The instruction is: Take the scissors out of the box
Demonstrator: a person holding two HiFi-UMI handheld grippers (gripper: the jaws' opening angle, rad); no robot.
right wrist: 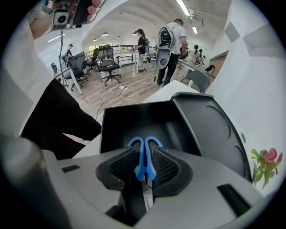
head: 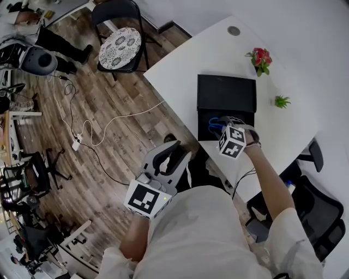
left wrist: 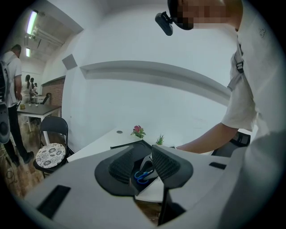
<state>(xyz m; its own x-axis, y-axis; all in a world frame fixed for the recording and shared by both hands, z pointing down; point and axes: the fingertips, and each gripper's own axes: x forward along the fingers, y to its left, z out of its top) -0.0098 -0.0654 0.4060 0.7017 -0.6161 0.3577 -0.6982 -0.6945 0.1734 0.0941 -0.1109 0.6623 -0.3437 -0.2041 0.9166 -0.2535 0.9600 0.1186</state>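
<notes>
Scissors [right wrist: 144, 154] lie in the box [right wrist: 129, 123] on the table [head: 188, 62].

Bright, even indoor light is given by long white ceiling strip lights [right wrist: 184, 7] at 12 o'clock in the right gripper view and by a single white tube light [left wrist: 31, 22] at 10 o'clock in the left one. The white table top [head: 218, 54] is nearly washed out; the open black box [head: 226, 93] is left in deep shade. Lines are bent at the edges, and both gripper views are ringed with black.
</notes>
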